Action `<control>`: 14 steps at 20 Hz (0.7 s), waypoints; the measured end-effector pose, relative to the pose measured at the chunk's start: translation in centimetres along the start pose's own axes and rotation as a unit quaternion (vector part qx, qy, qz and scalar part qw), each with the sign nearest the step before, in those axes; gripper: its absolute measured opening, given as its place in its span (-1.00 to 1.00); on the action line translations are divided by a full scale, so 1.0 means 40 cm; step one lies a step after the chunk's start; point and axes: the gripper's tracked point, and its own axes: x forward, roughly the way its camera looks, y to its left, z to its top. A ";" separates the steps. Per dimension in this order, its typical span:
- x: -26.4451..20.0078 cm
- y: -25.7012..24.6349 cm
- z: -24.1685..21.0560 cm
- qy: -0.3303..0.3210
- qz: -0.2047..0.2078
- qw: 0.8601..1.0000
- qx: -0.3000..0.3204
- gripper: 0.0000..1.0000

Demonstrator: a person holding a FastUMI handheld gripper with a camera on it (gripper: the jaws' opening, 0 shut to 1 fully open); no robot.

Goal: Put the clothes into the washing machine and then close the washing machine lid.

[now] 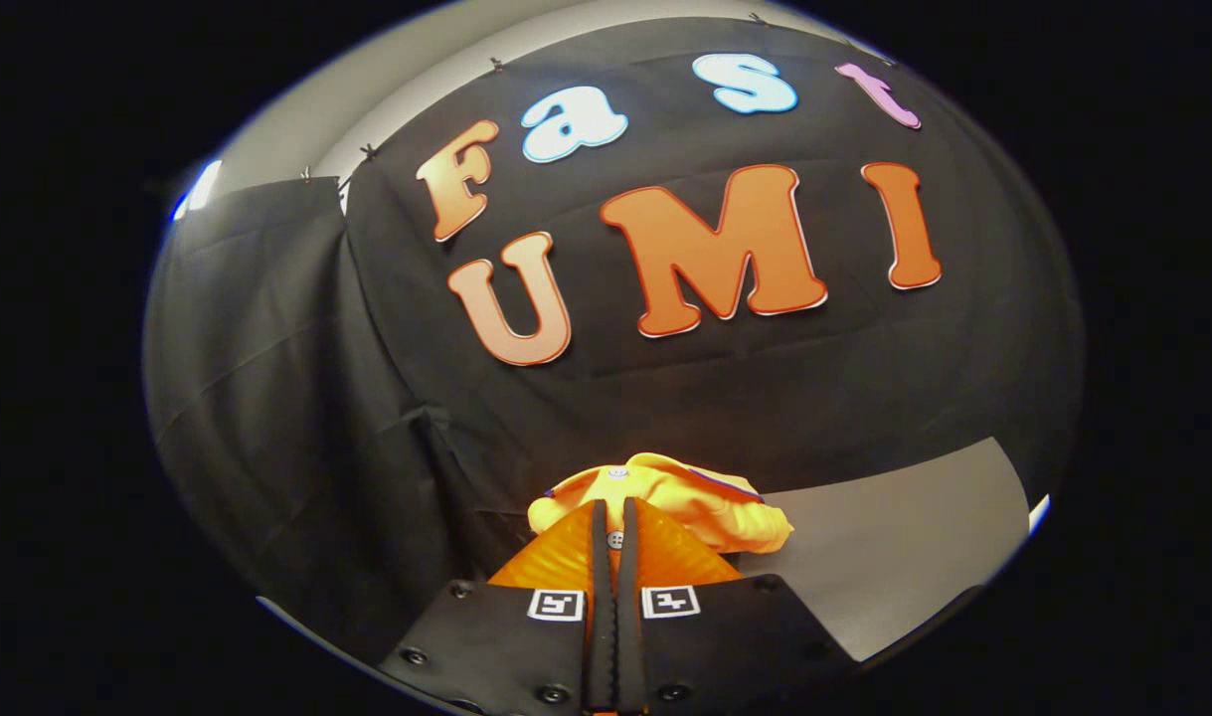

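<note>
A black cloth wall [665, 398] takes up most of the scene, hanging in loose folds behind everything, with a paler wall or ceiling [387, 80] showing above its top edge. Lower down and to the right of the fingers, a flat grey table surface [894, 547] stretches away toward the cloth. Just ahead of the gripper [614, 517], a crumpled yellow-orange garment [695, 502] is bunched up at the fingertips, spreading a little to either side and more to the right, over the near end of the grey surface. It looks lifted rather than lying flat, though whether any part touches the surface cannot be told. The two fingers are drawn nearly together, with only a thin slit between them, and a small button [615, 540] and a sliver of fabric sit in that slit, so the gripper appears to be clamped on the garment. Two small square black-and-white markers [613, 603] sit on the gripper body at the base of the fingers. The step in hand seems to be carrying the clothes toward the washing machine, so the loading and the closing of the lid would both lie ahead. The next move would call for keeping the grip firm, finding the drum opening, and bringing the garment above it before letting go.
</note>
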 end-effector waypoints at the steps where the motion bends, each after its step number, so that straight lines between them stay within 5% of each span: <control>1: 0.004 0.030 -0.009 0.004 0.011 1.000 0.002 -0.85; 14: 0.202 0.187 -0.297 0.099 0.036 0.994 0.005 -0.84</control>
